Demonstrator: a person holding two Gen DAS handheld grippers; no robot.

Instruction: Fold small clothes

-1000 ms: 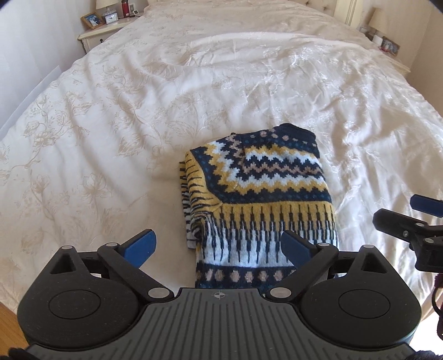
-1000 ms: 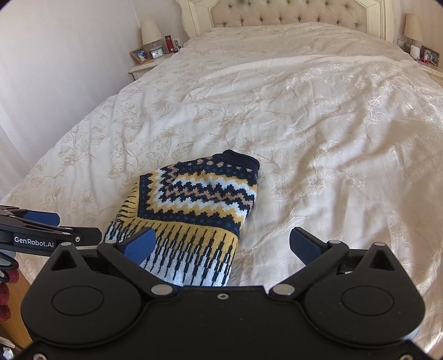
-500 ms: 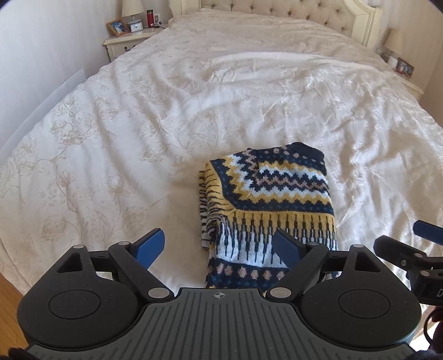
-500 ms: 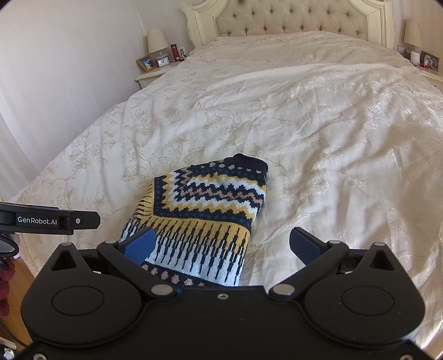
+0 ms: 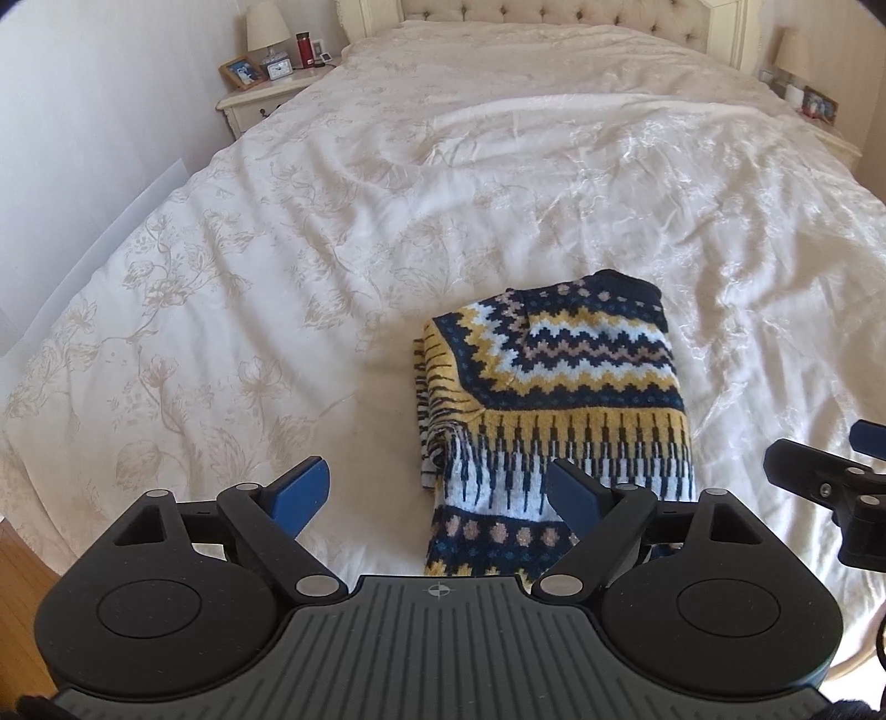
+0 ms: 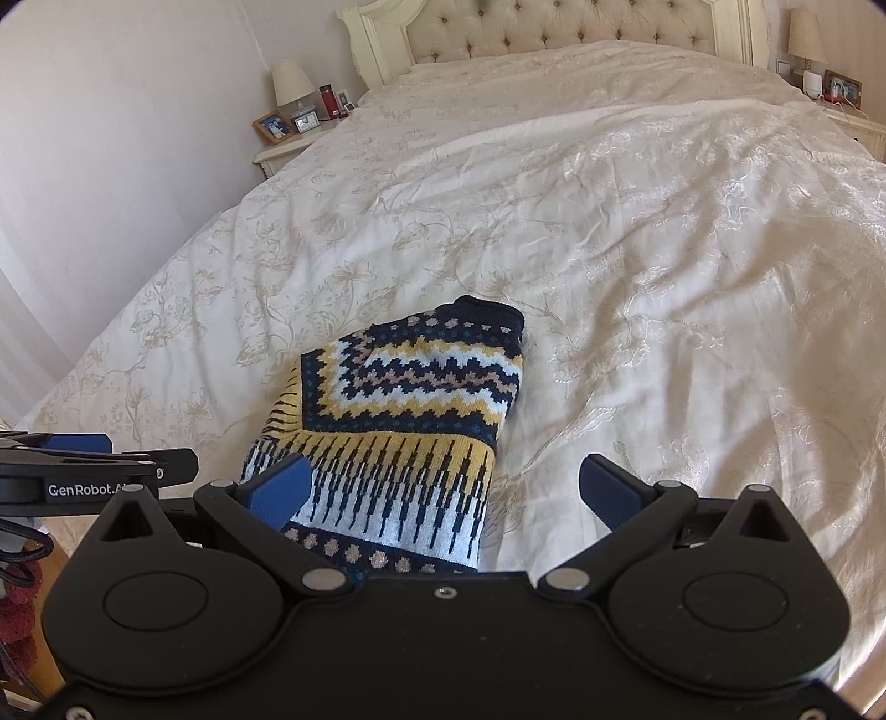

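A patterned knit sweater in navy, yellow and white lies folded into a compact rectangle near the foot of the bed; the right wrist view shows the sweater too. My left gripper hovers open above its near left corner, nothing between the blue fingertips. My right gripper is open as well, held back over the sweater's near right edge, holding nothing. Each gripper shows at the edge of the other's view.
The cream floral bedspread covers the whole bed. A tufted headboard stands at the far end. Bedside tables with lamps, picture frames and a clock sit at the far left and far right. Wood floor shows at lower left.
Both grippers have drawn back and risen from the sweater, so more of the bed and headboard shows. The sweater stays folded in place.
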